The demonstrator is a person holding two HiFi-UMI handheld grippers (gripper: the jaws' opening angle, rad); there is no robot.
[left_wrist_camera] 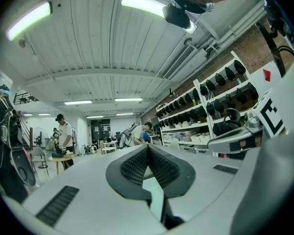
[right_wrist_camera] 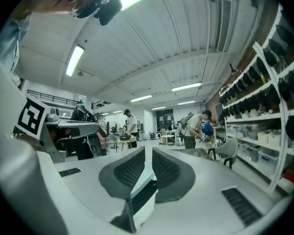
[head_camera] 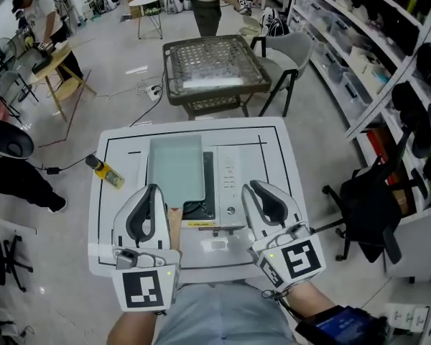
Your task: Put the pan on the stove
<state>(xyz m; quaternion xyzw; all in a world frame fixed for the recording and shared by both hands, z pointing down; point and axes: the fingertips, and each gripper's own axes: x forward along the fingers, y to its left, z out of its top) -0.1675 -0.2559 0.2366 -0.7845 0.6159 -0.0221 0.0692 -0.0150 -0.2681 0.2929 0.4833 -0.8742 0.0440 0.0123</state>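
A white stove (head_camera: 228,185) lies flat in the middle of the white table (head_camera: 287,164), with a pale green rectangular top (head_camera: 176,167) on its left half and a control strip on its right. No pan shows in any view. My left gripper (head_camera: 152,189) hovers over the table's near edge, just short of the green top, its pads (left_wrist_camera: 137,165) touching, empty. My right gripper (head_camera: 253,187) hangs beside it near the control strip, a thin gap between its pads (right_wrist_camera: 130,168) and nothing in it. Below the jaws I see the green top (left_wrist_camera: 153,192) and the stove's white edge (right_wrist_camera: 146,202).
A yellow object (head_camera: 105,172) lies at the table's left edge. Beyond the table stand a wicker table with a glass top (head_camera: 214,67) and a grey chair (head_camera: 291,49). Shelves (head_camera: 359,56) line the right side, with a black office chair (head_camera: 366,200) beside me. People work in the background.
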